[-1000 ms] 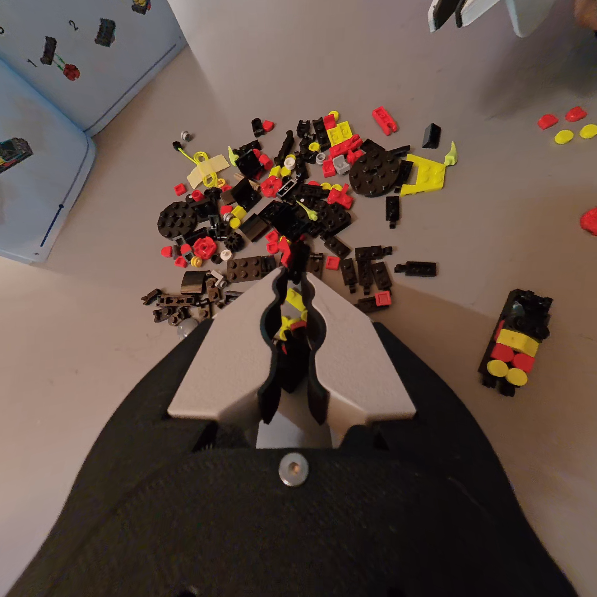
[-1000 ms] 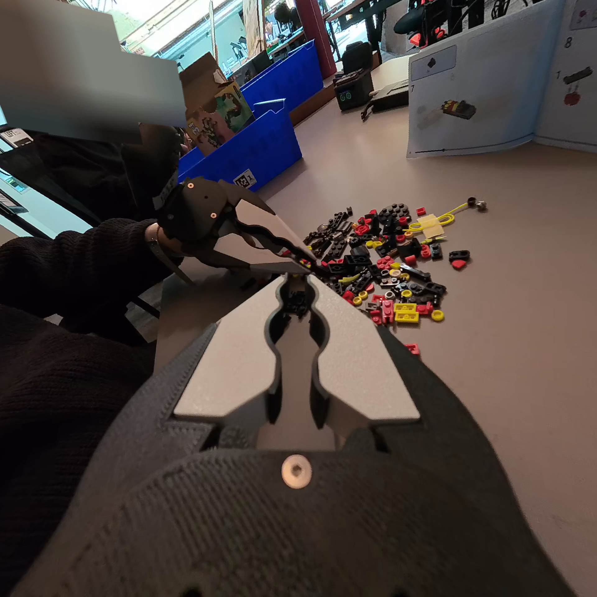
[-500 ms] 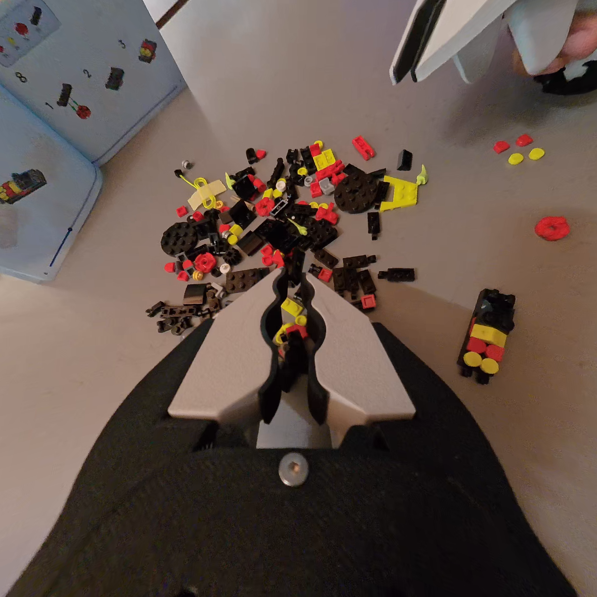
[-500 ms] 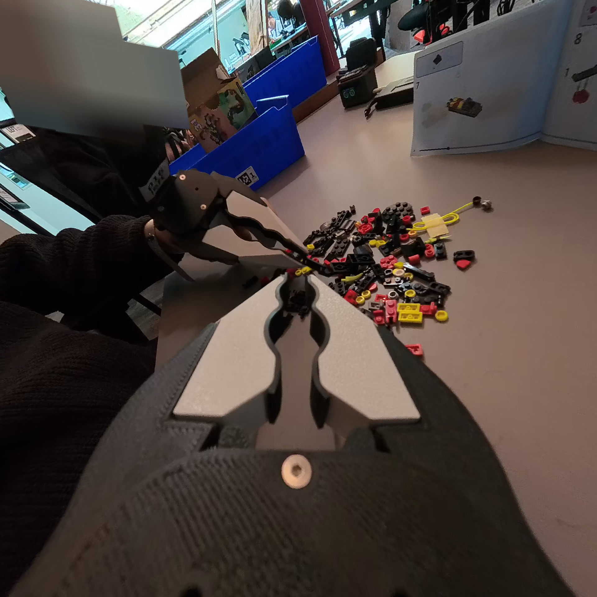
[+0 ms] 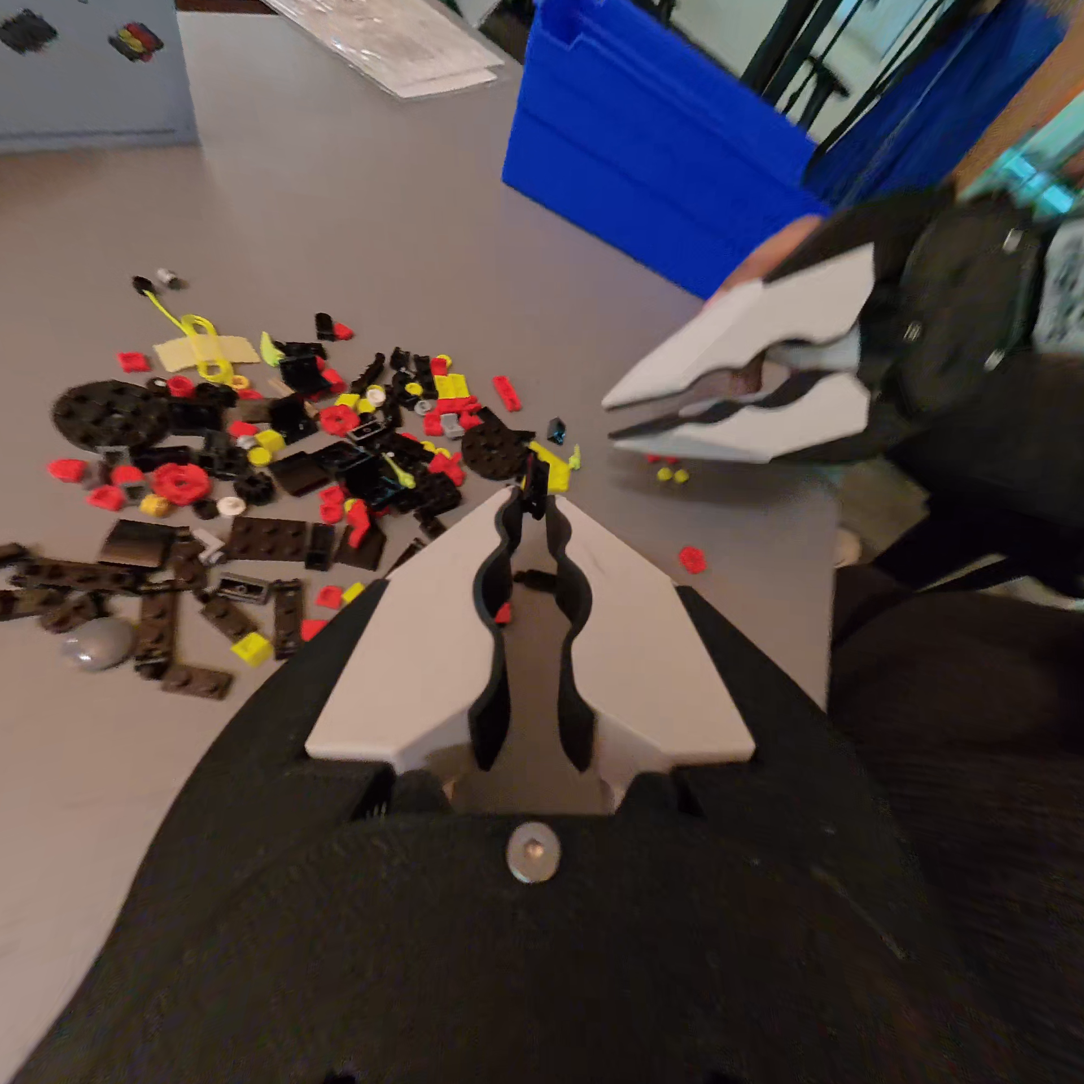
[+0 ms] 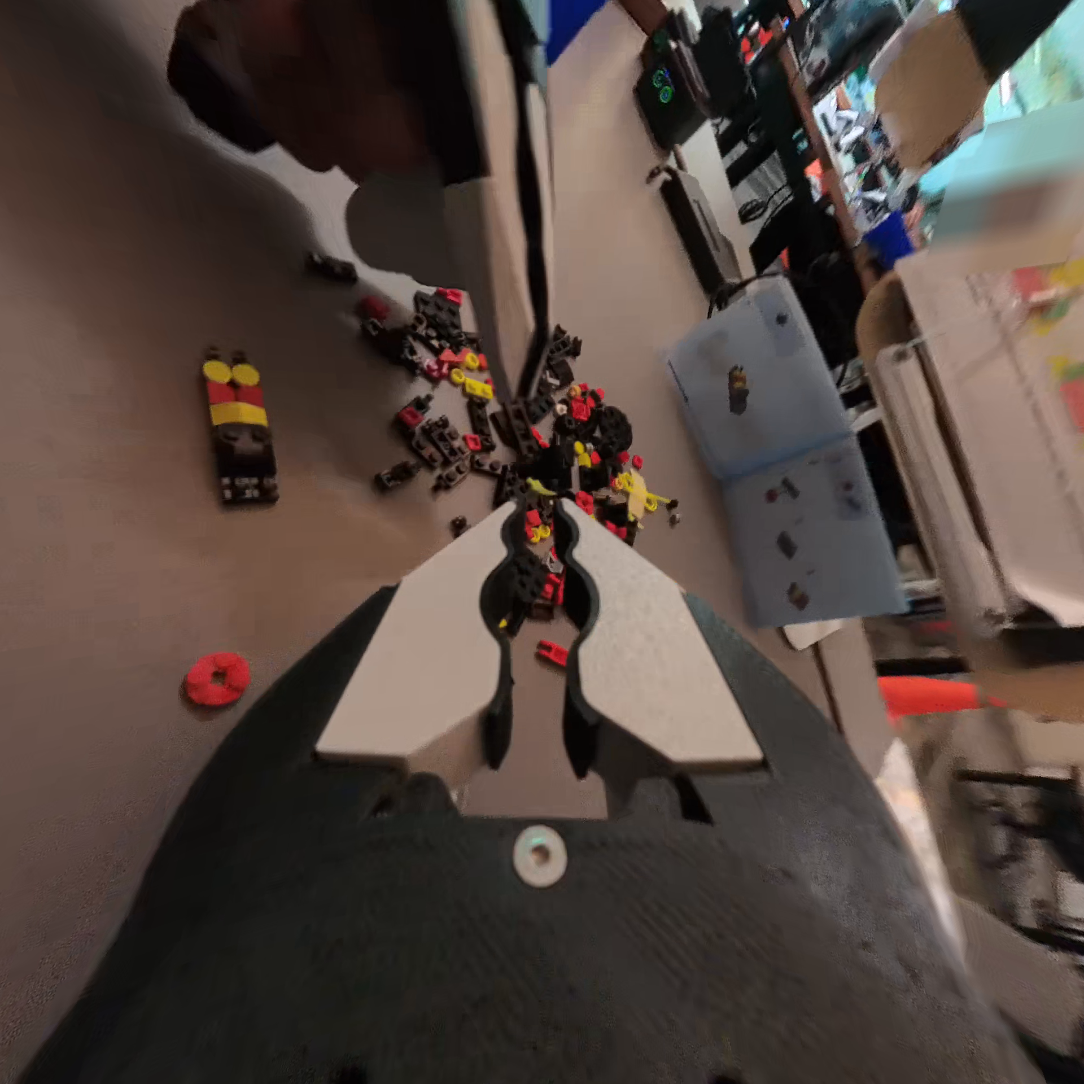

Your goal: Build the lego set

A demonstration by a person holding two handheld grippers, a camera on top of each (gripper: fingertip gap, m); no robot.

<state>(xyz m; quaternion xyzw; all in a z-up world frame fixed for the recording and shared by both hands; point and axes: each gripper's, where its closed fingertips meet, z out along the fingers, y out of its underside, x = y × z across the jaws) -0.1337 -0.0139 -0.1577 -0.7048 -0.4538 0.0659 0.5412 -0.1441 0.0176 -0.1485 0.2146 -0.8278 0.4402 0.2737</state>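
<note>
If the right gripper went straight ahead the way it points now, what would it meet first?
Most likely the loose brick pile: the right gripper points down at its near edge, where small red and yellow pieces lie just past the tips. Depth is blurred, so the exact piece is uncertain.

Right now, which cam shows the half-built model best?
Right wrist view: the model lies whole on the table, left of the loose pile, with its yellow and red studs and black base visible despite some blur. The left wrist view does not show it at all.
</note>
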